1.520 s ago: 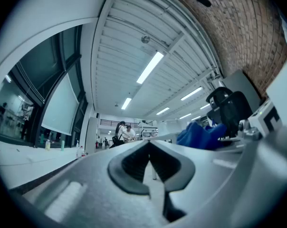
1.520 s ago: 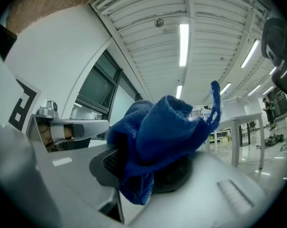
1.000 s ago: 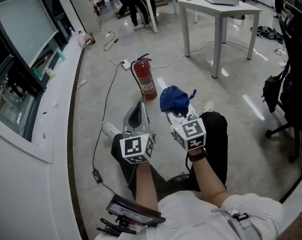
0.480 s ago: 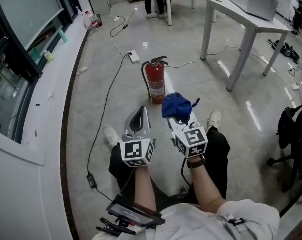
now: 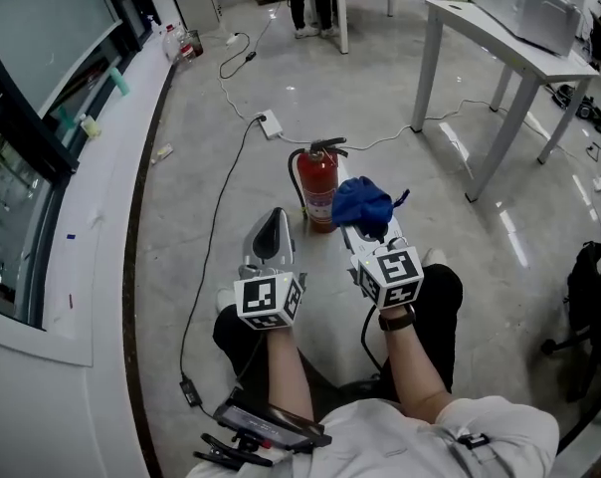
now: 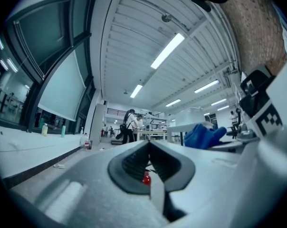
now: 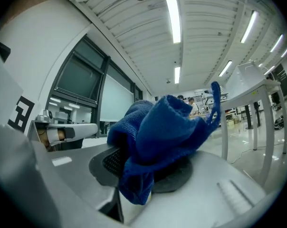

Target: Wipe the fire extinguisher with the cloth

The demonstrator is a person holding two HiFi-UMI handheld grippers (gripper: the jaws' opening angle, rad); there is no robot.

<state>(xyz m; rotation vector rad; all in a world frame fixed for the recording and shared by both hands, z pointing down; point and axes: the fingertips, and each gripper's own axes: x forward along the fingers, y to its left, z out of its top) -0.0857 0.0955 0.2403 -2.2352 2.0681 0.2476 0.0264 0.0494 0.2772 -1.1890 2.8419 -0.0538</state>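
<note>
Fire extinguisher [image 5: 318,189]: red, upright on the grey floor [image 5: 231,217], black handle and hose at top. Sits just ahead of both grippers, nearer the right one. Shows too as a small red spot [image 6: 146,178] low in the left gripper view, seen past the jaws.

Cloth [image 5: 360,204]: blue, bunched, held up off the floor, just right of the extinguisher in the head view. Contact between the two not readable from here.

Right gripper [image 5: 365,229]: jaws clenched on the cloth [image 7: 162,141]. Folds spill over both pads, one loose strip sticking up to the right.

Left gripper [image 5: 274,219]: jaws closed together, nothing between them, tips aimed toward the extinguisher's left side. Level with the right gripper, the two held side by side and apart.

Marker cube [image 5: 269,300] on the left gripper, another [image 5: 392,272] on the right, both facing up.

Farther out: white power strip [image 5: 269,122] on the floor beyond the extinguisher, black cable [image 5: 206,237] running from it back along the floor. White table [image 5: 509,48] to the right rear. Curved white ledge [image 5: 92,227] along the left. Black chair [image 5: 594,297] at the right edge.
</note>
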